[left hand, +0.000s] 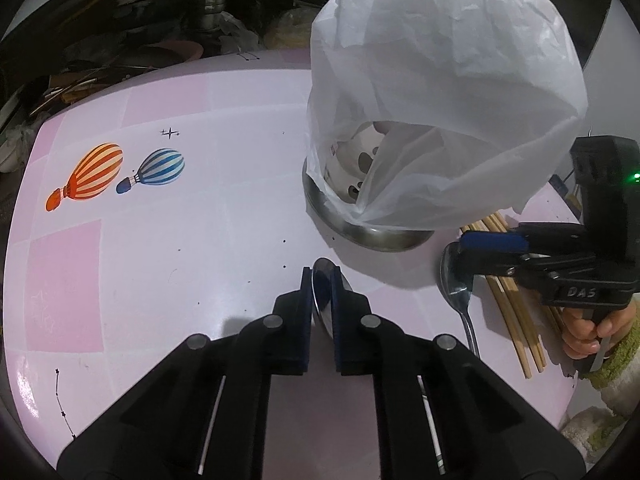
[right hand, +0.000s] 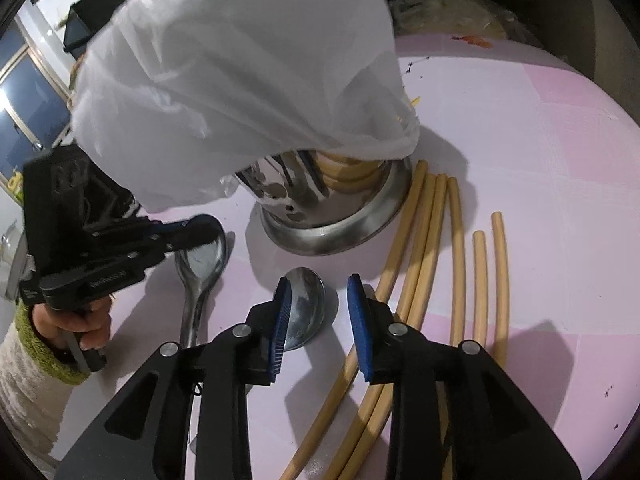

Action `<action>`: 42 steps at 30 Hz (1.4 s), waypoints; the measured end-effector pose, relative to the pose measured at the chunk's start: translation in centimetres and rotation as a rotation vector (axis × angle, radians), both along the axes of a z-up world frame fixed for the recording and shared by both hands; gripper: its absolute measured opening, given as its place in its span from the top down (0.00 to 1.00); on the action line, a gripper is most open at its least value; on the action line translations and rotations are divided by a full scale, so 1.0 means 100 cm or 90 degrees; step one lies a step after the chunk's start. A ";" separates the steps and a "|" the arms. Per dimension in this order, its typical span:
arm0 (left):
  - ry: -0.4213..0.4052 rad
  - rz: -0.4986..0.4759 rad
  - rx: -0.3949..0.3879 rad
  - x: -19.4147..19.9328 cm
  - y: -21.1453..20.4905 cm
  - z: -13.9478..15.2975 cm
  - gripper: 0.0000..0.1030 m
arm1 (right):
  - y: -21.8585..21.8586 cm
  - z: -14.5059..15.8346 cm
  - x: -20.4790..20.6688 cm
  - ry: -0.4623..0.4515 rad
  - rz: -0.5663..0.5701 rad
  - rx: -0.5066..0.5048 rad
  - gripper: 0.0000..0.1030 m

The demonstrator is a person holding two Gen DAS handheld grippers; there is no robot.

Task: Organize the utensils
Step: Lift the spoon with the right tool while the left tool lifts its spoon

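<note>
My left gripper (left hand: 322, 276) is shut on a steel spoon (left hand: 324, 300), its bowl clamped between the blue pads; in the right wrist view the same gripper (right hand: 192, 232) holds that spoon (right hand: 200, 272) low over the table. My right gripper (right hand: 316, 292) is open, its fingers either side of a second steel spoon (right hand: 304, 308) lying on the table; in the left wrist view this gripper (left hand: 464, 248) hovers at that spoon (left hand: 460, 296). Several wooden chopsticks (right hand: 428, 240) lie to the right. A steel utensil holder (right hand: 332, 208) stands behind, draped with a white plastic bag (right hand: 240, 60).
The pink tablecloth (left hand: 160, 240) has balloon prints (left hand: 96, 176) at the left. The holder sits on a steel dish (left hand: 360, 232). Dark clutter of pans and sticks (left hand: 160, 32) lies beyond the table's far edge. The table edge runs close at the right (right hand: 600, 400).
</note>
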State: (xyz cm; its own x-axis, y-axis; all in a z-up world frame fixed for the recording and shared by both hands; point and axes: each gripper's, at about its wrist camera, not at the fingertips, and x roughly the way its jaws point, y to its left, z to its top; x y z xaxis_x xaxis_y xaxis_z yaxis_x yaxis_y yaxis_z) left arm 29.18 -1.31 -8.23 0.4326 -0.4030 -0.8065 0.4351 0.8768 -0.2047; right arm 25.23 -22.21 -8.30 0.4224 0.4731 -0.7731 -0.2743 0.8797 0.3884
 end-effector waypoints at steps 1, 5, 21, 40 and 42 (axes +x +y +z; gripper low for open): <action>-0.001 -0.001 -0.001 0.000 0.000 0.000 0.93 | 0.002 0.000 0.002 0.001 0.005 -0.002 0.71; -0.004 -0.003 -0.002 0.001 -0.003 0.000 0.94 | 0.008 0.000 0.007 0.003 0.021 -0.008 0.71; -0.006 0.012 0.000 -0.005 -0.002 0.003 0.95 | 0.046 0.008 -0.009 -0.059 0.046 -0.102 0.94; -0.079 0.067 -0.008 -0.041 0.020 0.056 0.97 | 0.037 0.060 -0.060 -0.184 -0.022 -0.152 0.97; -0.095 0.068 -0.007 -0.049 0.018 0.065 0.97 | 0.033 0.067 -0.064 -0.192 -0.028 -0.147 0.97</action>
State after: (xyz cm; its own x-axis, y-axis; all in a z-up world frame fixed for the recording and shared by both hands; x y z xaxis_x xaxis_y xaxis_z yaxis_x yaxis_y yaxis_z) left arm 24.26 0.51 -1.69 0.5875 -0.3568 -0.7263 0.3664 0.9176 -0.1544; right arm 18.81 -18.88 -1.60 0.6628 0.2775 -0.6954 -0.3065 0.9480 0.0862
